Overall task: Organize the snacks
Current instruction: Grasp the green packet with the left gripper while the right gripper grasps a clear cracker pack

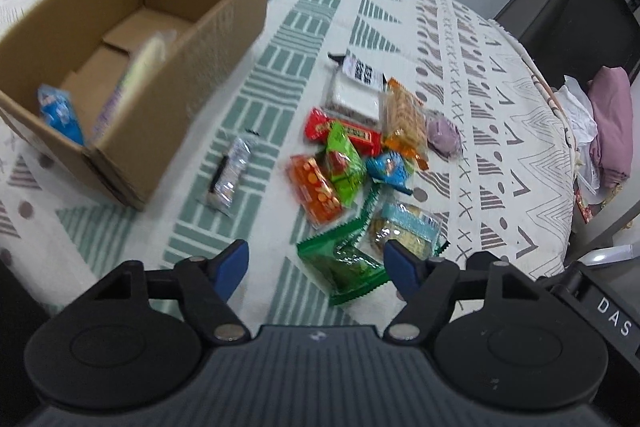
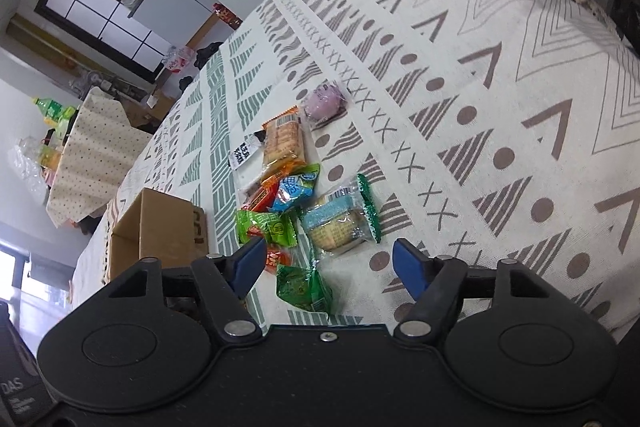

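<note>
A: Which pkt do we call next? Dark green packet (image 1: 344, 267) sits bottom centre in left wrist view, right btwn our left gripper (image 1: 316, 263) tips.

B: Agreed. Fingers spread, nothing pinched, pads not on it yet. Long axis runs diagonal, upper left to lower right.

A: Right gripper (image 2: 330, 263)?

B: Also spread, empty. Same pkt lies lower centre there, nearer its left finger. Left hand looks nearer, we judge.

A: Cardboard box (image 1: 224, 27) upper left, well apart from the pile.
</note>
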### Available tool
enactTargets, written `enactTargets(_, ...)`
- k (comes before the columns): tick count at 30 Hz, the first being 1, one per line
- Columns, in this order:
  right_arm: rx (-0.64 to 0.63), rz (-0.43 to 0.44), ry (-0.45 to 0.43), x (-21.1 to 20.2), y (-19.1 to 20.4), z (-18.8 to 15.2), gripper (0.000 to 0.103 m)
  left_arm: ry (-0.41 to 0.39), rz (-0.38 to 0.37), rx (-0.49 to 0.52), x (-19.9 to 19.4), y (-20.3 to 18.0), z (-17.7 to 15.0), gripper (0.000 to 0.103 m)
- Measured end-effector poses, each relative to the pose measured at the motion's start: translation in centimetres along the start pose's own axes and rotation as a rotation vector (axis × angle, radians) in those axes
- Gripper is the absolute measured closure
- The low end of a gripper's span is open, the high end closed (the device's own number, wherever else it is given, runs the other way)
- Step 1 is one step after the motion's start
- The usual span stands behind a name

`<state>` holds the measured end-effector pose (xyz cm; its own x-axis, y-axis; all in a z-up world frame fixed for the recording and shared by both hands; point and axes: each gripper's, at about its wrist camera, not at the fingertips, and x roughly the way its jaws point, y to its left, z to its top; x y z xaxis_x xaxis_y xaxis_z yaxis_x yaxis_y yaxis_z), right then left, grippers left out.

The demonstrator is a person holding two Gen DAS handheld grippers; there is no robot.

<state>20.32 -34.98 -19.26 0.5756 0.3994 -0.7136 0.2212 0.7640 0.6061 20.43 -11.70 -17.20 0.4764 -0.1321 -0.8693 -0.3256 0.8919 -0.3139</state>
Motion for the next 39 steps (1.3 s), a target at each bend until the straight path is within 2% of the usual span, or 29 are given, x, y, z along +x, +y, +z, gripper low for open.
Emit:
enactTargets(12,0.082,0.009,0.066,2.9,-1.4,0.8,0.036,0.071,0.000,-0.046,4.7,-0.8,-0.3,0.037)
enactTargets(15,0.111,0.015,0.081,3.6,-1.8,1.1,0.037,0.095,0.011,-0.062,5.6,-0.7,-0.2,0.047)
enactTargets(17,0.125,0.015,0.099,4.2,-1.9,1.2,0.040,0.090,0.016,-0.064,5.7,-0.6,-0.2,0.058)
enactTargets(18,0.139,0.023,0.113,4.7,-2.1,1.2,0.042,0.094,0.015,-0.061,5.7,-0.6,-0.1,0.069)
enactTargets(19,0.158,0.037,0.130,5.1,-2.3,1.2,0.044,0.101,0.010,-0.064,5.8,-0.5,-0.1,0.073)
enactTargets(21,0.193,0.056,0.164,5.9,-2.7,1.1,0.052,0.107,0.002,-0.073,5.7,-0.1,0.1,0.075)
enactTargets(24,0.217,0.061,0.189,6.9,-2.8,1.2,0.055,0.104,0.008,-0.070,5.5,0.1,0.5,0.076)
enactTargets(28,0.228,0.076,0.189,7.8,-2.3,1.5,0.055,0.099,0.007,-0.068,5.1,0.4,1.1,0.076)
enactTargets(34,0.204,0.015,0.123,8.3,-1.9,2.6,0.054,0.071,-0.007,-0.065,4.6,0.5,2.3,0.076)
enactTargets(39,0.118,-0.032,0.100,9.0,-0.4,2.7,0.046,0.051,-0.013,-0.071,4.1,0.8,3.1,0.076)
